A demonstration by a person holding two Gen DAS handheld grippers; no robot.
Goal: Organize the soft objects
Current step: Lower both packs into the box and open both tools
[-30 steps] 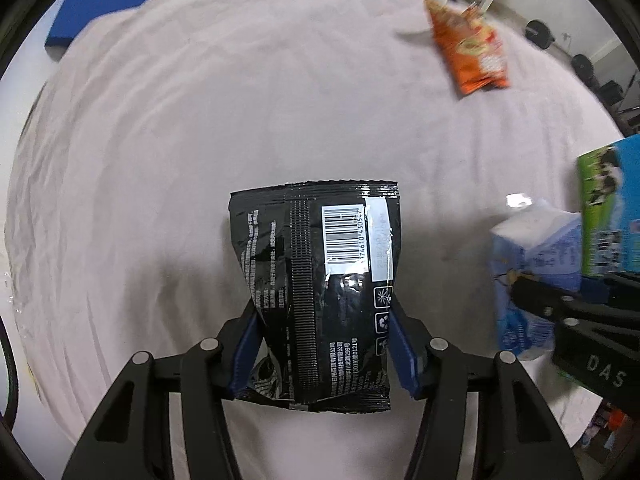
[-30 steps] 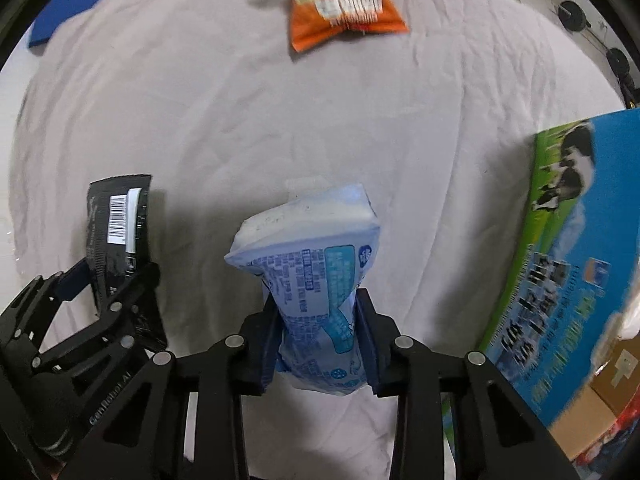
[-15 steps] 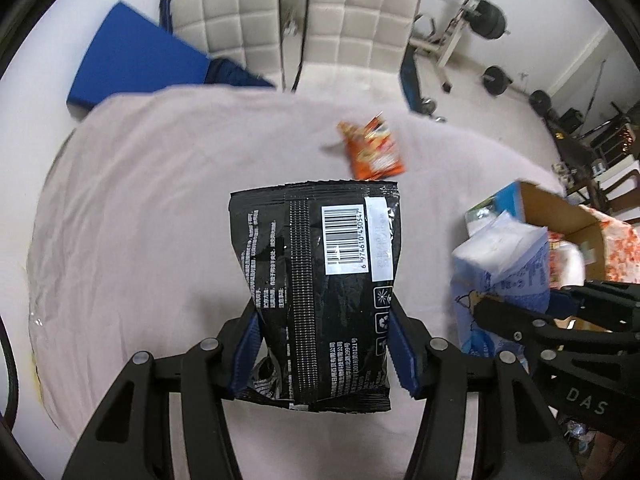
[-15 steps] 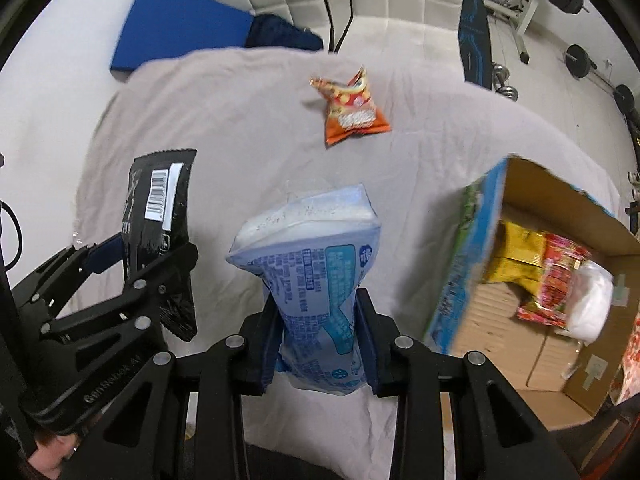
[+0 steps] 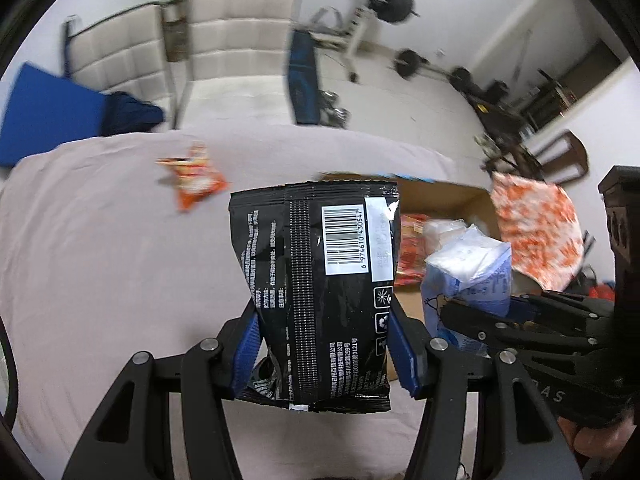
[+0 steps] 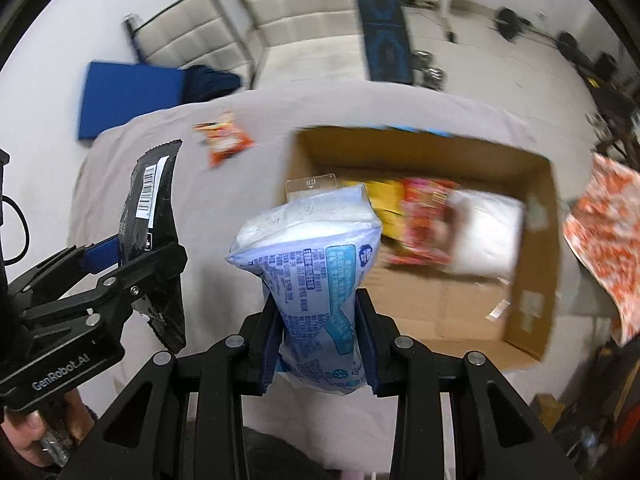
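My left gripper [image 5: 322,350] is clamped on a black bag [image 5: 320,280], barcode side facing the camera, held up above the cloth [image 5: 100,260]. My right gripper [image 6: 320,336] is squeezing a blue pouch [image 6: 312,280], hanging just beside the open box [image 6: 532,304]. The box already has some packets [image 6: 420,216] in it. An orange bag [image 6: 224,140] lies on the cloth farther back, well apart from both.
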